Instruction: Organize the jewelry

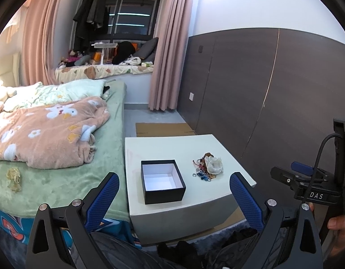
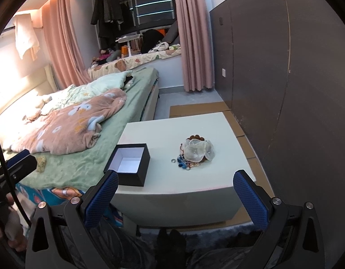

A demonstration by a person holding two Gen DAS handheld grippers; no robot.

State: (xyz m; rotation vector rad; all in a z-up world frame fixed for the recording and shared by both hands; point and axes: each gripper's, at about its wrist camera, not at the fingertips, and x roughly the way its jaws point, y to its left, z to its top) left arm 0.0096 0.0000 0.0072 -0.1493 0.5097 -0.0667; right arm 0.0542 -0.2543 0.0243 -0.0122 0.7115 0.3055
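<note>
A black box (image 1: 162, 184) (image 2: 128, 166) with a white lining stands open and empty on a low white table (image 1: 168, 148) (image 2: 172, 130). To its right lies a heap of jewelry (image 1: 208, 167) (image 2: 196, 154): translucent white flower pieces on top, beads and small rings at its near edge. My left gripper (image 1: 175, 179) is open, held short of the table's near edge, nothing between its blue pads. My right gripper (image 2: 177, 180) is open too, also back from the table. The right gripper's body (image 1: 307, 183) shows at the far right of the left wrist view.
A bed (image 1: 60, 168) (image 2: 78, 157) with a green sheet and a pink blanket (image 1: 49, 130) borders the table's left side. A dark panelled wall (image 1: 262, 89) runs along the right. Cardboard sheets (image 2: 195, 109) lie on the floor behind the table. Dark clothing (image 2: 172, 239) fills the bottom.
</note>
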